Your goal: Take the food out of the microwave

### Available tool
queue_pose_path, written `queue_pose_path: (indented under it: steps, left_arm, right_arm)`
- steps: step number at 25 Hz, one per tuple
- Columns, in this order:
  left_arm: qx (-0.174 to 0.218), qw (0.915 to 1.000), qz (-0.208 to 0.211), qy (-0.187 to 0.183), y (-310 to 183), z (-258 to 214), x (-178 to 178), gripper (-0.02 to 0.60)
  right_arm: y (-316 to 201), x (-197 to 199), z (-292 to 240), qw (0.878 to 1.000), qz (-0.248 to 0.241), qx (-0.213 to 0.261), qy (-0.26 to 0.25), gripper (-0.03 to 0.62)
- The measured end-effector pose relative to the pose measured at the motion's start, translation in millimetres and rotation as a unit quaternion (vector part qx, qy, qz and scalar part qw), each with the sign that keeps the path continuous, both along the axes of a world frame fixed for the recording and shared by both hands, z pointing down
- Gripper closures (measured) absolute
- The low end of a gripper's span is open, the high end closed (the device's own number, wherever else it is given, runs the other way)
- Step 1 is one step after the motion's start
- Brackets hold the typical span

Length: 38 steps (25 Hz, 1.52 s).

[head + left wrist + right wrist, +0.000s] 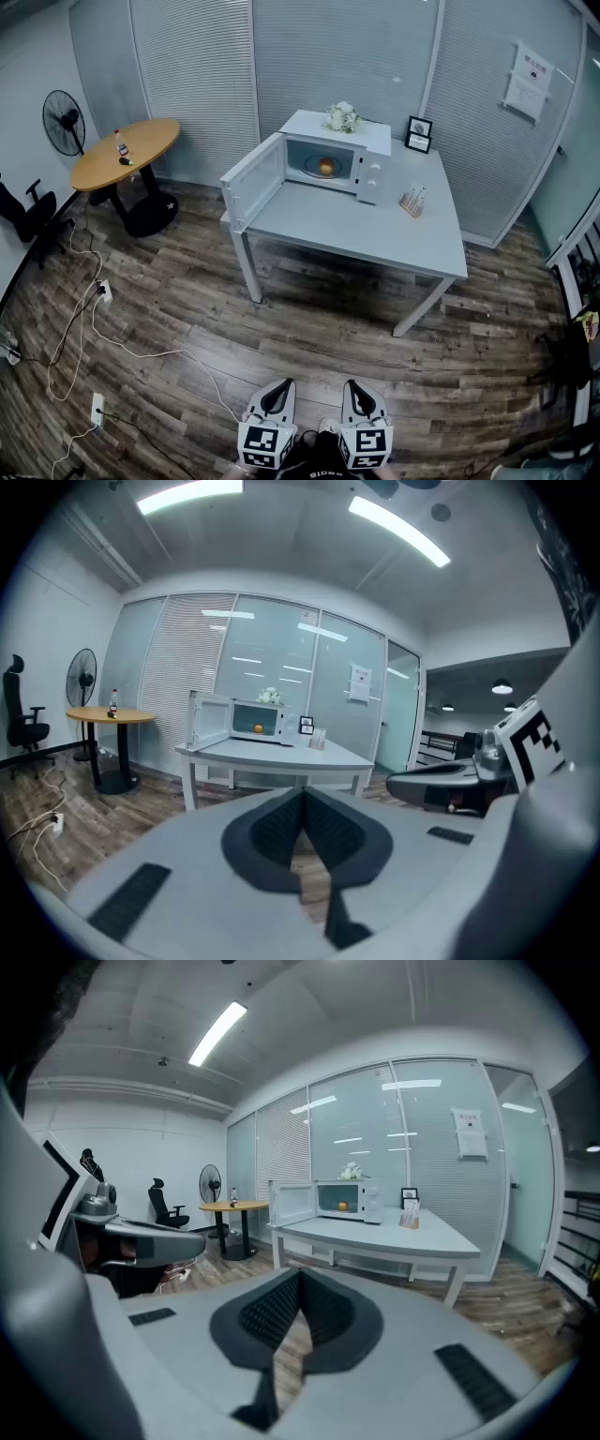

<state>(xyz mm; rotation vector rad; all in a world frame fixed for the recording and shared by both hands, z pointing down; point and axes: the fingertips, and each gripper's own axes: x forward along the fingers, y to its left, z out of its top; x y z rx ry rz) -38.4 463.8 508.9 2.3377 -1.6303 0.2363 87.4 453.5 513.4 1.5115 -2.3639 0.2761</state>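
A white microwave (336, 153) stands at the back of a pale grey table (375, 234), its door (253, 181) swung wide open to the left. An orange piece of food (326, 167) lies inside the cavity. It also shows small and far off in the left gripper view as the food (259, 728) and in the right gripper view as the food (343, 1207). My left gripper (283, 384) and right gripper (354, 384) hang side by side at the bottom edge, far from the table. Both are shut and empty: left gripper (303, 797), right gripper (300, 1277).
White flowers (342, 116) sit on the microwave; a photo frame (419, 133) and a card holder (412, 201) stand on the table's right part. To the left are a round wooden table (127, 150), a fan (64, 122), an office chair (28, 211) and cables (94, 314) across the wood floor.
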Motion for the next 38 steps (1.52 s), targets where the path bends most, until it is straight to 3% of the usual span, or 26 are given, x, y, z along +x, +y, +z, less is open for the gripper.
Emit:
queue_pose_path:
  steps: [12,27,31,38]
  left_arm:
    - [-0.012,0.9998,-0.015,-0.011,-19,5,25,0.574]
    - [-0.022,0.9990,-0.034,-0.017,-41,13,99,0.574]
    - [-0.027,0.9985,-0.044,-0.016,-51,17,99,0.574]
    - [-0.020,0.9994,-0.021,-0.019,-85,19,96,0.574]
  right_arm:
    - [-26,24,1,1.000,-0.011,0.001,-0.017,0.591]
    - [-67,89,13,0.998,-0.053,-0.016,-0.024,0.591]
    - [-71,90,16,0.998,-0.060,-0.020,-0.026,0.591]
    - [-97,85,18,0.998,-0.044,-0.015,-0.032,0.591]
